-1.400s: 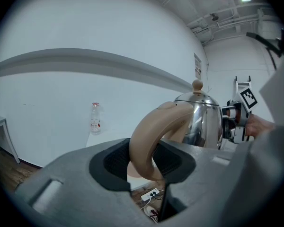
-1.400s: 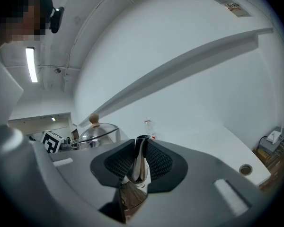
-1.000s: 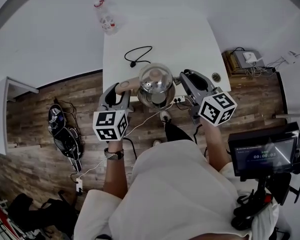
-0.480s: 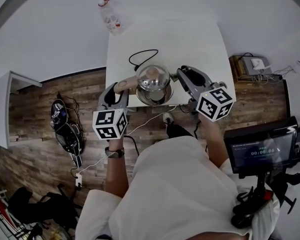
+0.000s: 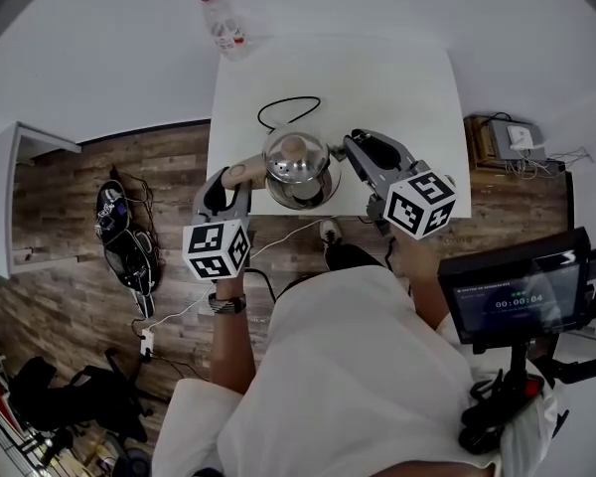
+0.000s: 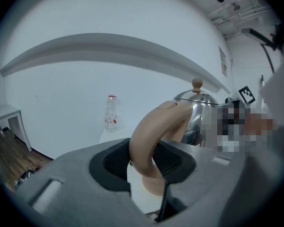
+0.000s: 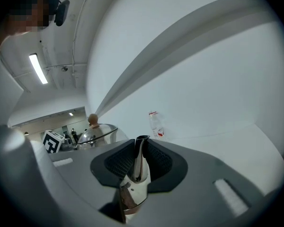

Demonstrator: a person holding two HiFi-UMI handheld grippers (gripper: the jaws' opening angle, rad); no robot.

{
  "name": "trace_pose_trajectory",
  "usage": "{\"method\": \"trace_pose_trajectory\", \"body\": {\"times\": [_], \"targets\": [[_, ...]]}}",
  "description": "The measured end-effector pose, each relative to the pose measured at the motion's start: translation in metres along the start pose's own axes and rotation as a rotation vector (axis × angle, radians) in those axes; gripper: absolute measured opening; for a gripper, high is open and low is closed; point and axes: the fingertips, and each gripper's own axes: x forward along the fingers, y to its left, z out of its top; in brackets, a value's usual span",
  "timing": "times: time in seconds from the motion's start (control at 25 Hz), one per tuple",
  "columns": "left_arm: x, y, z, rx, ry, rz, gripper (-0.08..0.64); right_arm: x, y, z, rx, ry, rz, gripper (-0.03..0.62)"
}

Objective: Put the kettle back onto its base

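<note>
The steel kettle (image 5: pixel 296 167) with its beige-knobbed lid hangs over the front part of the white table (image 5: pixel 397 87), held from both sides. My left gripper (image 5: pixel 233 182) is shut on the curved beige handle (image 6: pixel 151 141), with the shiny body (image 6: pixel 199 112) beyond it. My right gripper (image 5: pixel 363 162) is shut on the slim metal spout (image 7: pixel 138 162); the lid (image 7: pixel 97 134) shows to its left. A black cord (image 5: pixel 283 110) lies looped on the table just behind the kettle. I cannot make out the base; it may be hidden under the kettle.
A plastic bottle (image 5: pixel 223 23) stands at the table's far left corner, near the white wall. Right of the table are a low stand with devices (image 5: pixel 507 137) and a monitor (image 5: pixel 521 291). Bags and cables (image 5: pixel 129 256) lie on the wood floor at left.
Both grippers have carried the kettle a little to the left and farther over the table, closer to the black cord. Both grips are unchanged.
</note>
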Motion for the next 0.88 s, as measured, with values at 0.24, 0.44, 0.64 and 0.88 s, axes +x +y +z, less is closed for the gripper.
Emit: {"method": "trace_pose_trajectory", "body": {"times": [0.24, 0.44, 0.64, 0.88], "targets": [[0.032, 0.005, -0.011, -0.040, 0.028, 0.022, 0.146, 0.025, -0.030, -0.009, 0.012, 0.042, 0.031, 0.074], [0.043, 0.006, -0.027, -0.055, 0.046, 0.048, 0.146, 0.034, -0.044, -0.023, 0.017, 0.074, 0.054, 0.074], [0.047, 0.009, -0.049, -0.073, 0.068, 0.069, 0.146, 0.044, -0.050, -0.042, 0.016, 0.114, 0.082, 0.074], [0.057, 0.016, -0.068, -0.082, 0.106, 0.082, 0.146, 0.059, -0.061, -0.062, 0.030, 0.154, 0.101, 0.072]]}}
